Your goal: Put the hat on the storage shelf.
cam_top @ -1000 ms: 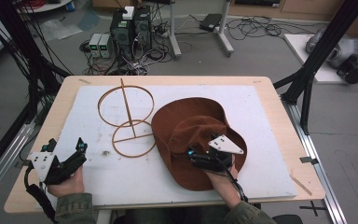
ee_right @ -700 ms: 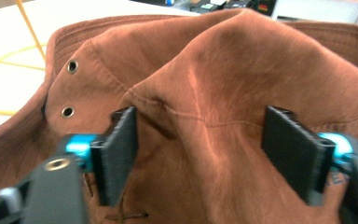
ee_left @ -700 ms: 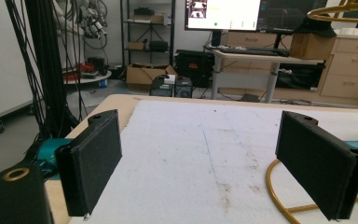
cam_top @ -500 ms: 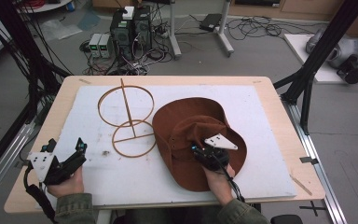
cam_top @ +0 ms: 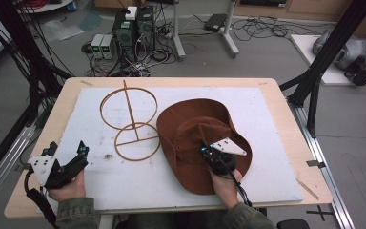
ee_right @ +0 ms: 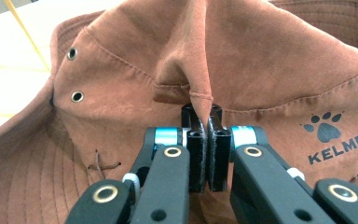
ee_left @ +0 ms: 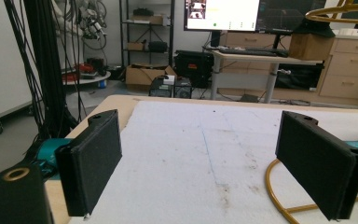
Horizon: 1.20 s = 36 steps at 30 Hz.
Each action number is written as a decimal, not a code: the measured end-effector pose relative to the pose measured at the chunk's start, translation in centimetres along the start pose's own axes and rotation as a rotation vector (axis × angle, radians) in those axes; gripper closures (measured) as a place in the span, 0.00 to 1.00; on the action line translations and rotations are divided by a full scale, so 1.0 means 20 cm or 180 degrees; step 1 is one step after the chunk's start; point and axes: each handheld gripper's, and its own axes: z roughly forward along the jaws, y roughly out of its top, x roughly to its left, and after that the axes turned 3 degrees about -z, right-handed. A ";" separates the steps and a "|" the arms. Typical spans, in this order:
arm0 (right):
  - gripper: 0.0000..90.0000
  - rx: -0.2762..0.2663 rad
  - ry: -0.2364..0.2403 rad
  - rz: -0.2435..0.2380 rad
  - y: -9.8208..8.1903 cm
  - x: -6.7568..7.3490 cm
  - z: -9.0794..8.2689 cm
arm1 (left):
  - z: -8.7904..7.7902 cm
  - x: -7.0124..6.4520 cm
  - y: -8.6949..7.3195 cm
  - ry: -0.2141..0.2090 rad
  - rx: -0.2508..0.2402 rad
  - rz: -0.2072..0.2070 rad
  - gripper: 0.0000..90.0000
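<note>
A brown brimmed hat point(cam_top: 190, 129) lies on the white mat, right of centre. My right gripper point(cam_top: 205, 149) rests on its crown. In the right gripper view the jaws have just been closing, and the gripper point(ee_right: 201, 112) is shut on a raised fold of the hat's cloth point(ee_right: 200, 70). A KELME paw logo point(ee_right: 335, 140) sits to the right of the fold. My left gripper point(cam_top: 67, 149) sits at the mat's front left, held level. Its pads point(ee_left: 93, 163) stand wide open with nothing between them.
A gold wire stand point(cam_top: 128, 119) with two rings and an upright rod stands left of the hat; one ring point(ee_left: 272, 196) lies just ahead of the left gripper's right jaw. The wooden table's edge point(cam_top: 286, 109) borders the mat. Cables and equipment cover the floor behind.
The right gripper's jaws have closed onto a fold of the hat's crown. The left gripper has stayed where it was.
</note>
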 end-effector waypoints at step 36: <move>0.99 -0.1232 -0.0370 -0.0203 0.27 -0.12 -0.22 | 0.01 0.00 0.00 0.0001 0.0023 -0.0011 0.16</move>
